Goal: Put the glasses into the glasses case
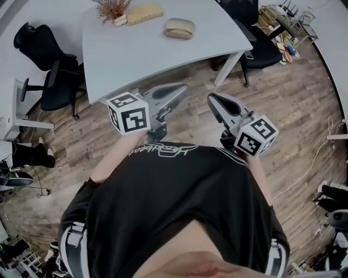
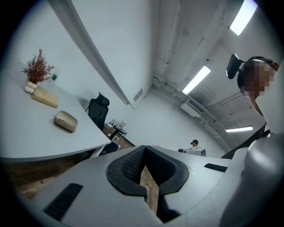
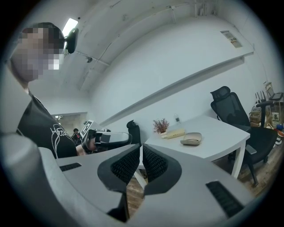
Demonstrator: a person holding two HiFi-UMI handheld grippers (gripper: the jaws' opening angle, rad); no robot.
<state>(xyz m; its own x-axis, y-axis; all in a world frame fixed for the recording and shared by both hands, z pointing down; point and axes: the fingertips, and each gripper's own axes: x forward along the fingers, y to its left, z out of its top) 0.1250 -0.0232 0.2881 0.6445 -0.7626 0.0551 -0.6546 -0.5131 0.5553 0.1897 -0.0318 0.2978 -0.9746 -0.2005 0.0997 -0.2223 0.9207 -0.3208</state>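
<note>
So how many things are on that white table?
3: a dried plant at the far edge, a tan pouch beside it, a beige case nearer the middle. More may hide behind the plant.

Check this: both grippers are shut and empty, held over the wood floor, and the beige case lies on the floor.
One slip: the head view shows the beige case on the white table, not the floor. The left gripper and right gripper are indeed shut, empty, over the wood floor.

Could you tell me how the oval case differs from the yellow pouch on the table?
The case is oval and beige; the pouch is oblong and yellower. The case lies alone; the pouch lies beside the plant. Both rest on the white table.
</note>
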